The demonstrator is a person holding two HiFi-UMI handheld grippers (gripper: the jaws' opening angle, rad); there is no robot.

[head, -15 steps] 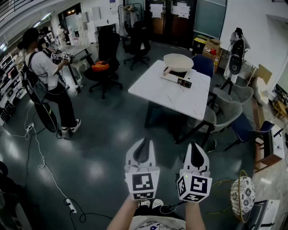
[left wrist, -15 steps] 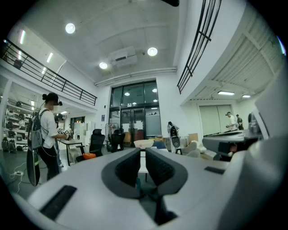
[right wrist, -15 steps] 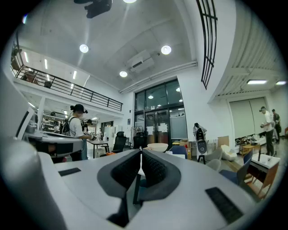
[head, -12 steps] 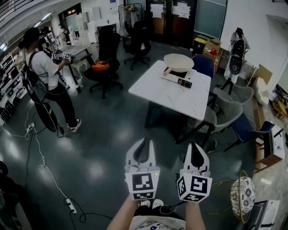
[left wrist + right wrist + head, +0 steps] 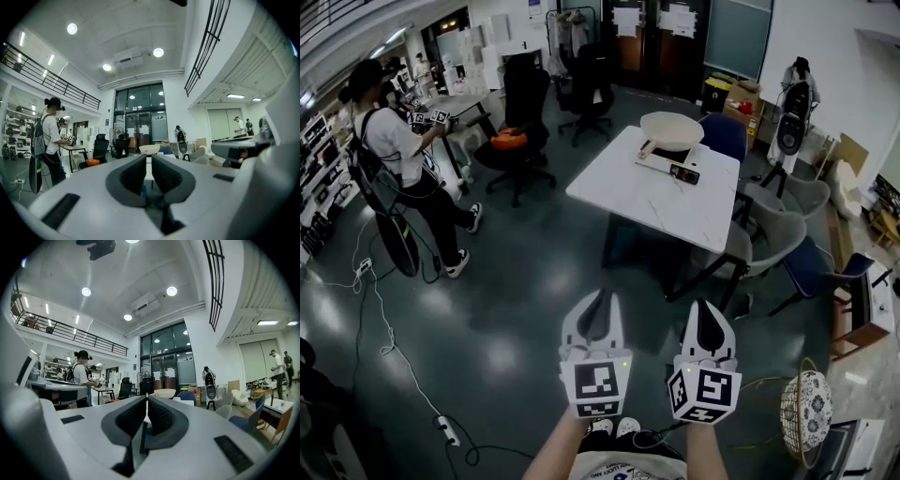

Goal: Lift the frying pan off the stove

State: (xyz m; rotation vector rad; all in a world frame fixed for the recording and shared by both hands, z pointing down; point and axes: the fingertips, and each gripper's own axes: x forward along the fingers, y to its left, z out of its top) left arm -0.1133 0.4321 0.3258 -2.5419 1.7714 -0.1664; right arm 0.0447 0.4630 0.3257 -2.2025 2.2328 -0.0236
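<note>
A cream frying pan (image 5: 671,130) sits on a white portable stove (image 5: 675,165) at the far end of a white table (image 5: 628,192), well ahead of me across the floor. Both grippers are held low in front of me, far short of the table. My left gripper (image 5: 599,297) is shut and empty. My right gripper (image 5: 708,306) beside it is also shut and empty. In the left gripper view the pan (image 5: 150,149) shows small just above the closed jaws of that gripper (image 5: 149,160). The right gripper view shows the pan (image 5: 164,393) just right of its gripper (image 5: 146,403).
A person (image 5: 394,155) stands at the left by a desk. Black office chairs (image 5: 525,112) stand beyond the table, a blue chair (image 5: 724,137) and grey chairs (image 5: 773,234) at its right. Cables (image 5: 384,342) run over the floor at left. A wire basket (image 5: 806,405) sits at lower right.
The person at the left has shifted a foot. The grippers and the pan have hardly moved.
</note>
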